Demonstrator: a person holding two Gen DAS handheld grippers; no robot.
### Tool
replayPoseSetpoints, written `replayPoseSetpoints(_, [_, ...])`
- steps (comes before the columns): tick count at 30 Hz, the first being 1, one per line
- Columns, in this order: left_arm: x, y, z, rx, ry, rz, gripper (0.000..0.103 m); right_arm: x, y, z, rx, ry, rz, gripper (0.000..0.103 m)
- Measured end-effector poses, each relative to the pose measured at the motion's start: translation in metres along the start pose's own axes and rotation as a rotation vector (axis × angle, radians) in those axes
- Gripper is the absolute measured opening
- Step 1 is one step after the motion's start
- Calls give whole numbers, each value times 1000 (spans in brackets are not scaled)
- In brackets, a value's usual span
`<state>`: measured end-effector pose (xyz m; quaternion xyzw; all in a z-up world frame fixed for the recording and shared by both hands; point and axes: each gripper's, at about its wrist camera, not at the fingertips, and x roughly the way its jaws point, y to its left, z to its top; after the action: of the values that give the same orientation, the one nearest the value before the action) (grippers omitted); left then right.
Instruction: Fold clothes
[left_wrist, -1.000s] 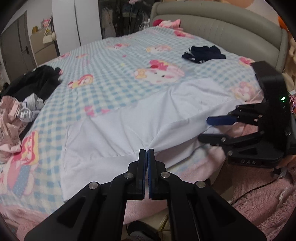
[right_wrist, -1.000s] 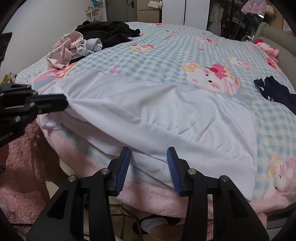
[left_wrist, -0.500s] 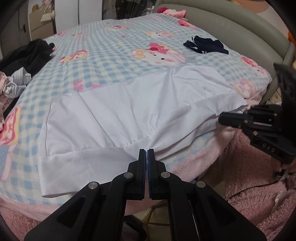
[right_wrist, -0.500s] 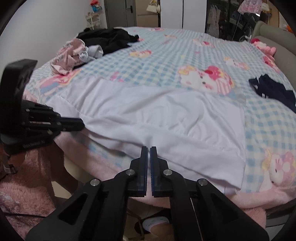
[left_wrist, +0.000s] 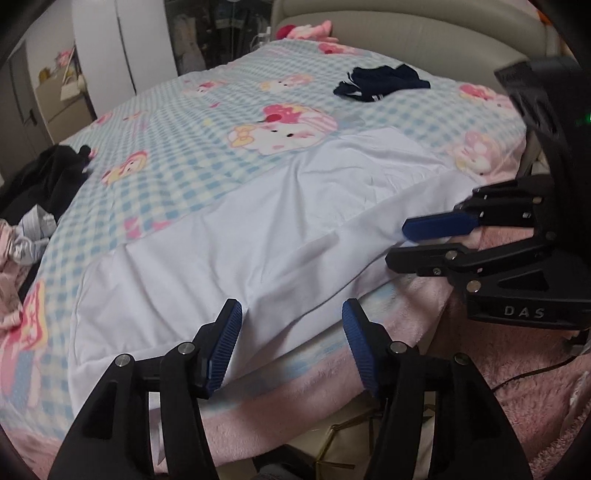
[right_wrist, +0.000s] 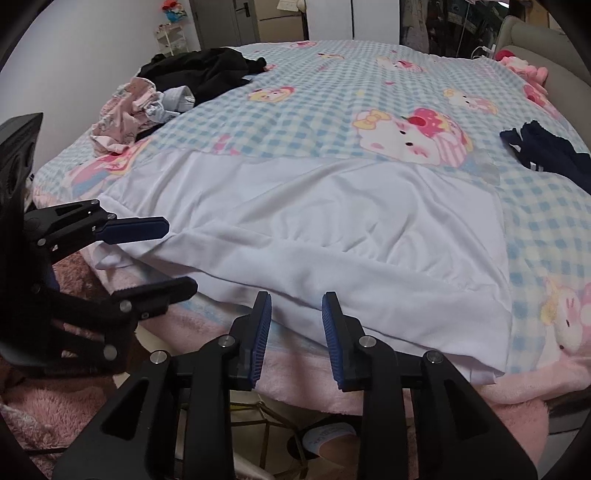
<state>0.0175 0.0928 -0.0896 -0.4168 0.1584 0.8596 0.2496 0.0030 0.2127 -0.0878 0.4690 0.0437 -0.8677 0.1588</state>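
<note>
Left wrist view: left hand-held gripper (left_wrist: 291, 314), jaws just opened, released above the white garment's (left_wrist: 258, 236) near edge.

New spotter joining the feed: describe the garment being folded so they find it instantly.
Start at the bed's checked cartoon blanket. At its near edge, just beyond both open grippers, lies the white garment, spread flat. It is the only white, flattened piece; the dark pile and navy garment lie crumpled farther back.

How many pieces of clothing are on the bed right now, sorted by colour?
White: 1, the white garment spread at the near edge.
Navy: 1, the navy garment near the headboard.
Black: 1, the black garment at the far corner.
Pink: 1, the pink garment beside it.
Light grey: 1, the grey piece, crumpled in that pile.
Total: 5, though the pile may hide more.
</note>
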Motion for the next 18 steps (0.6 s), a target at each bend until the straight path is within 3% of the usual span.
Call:
replayPoseSetpoints(3, [14,-6,4,24,31,11,57,0,-8,0,19,-2,-6,41])
replayPoseSetpoints(12, [18,-28,30,51,-29,-21,56,-12,-24,2,85,-28,-16,42])
replayPoseSetpoints(16, [27,-38,37,72,-27,-60,30,-18,-34,-2,128,-17,-8,46])
replayPoseSetpoints(18, [28,-43,38,76,-32,-75,11,-18,-36,-5,143,-8,-6,46])
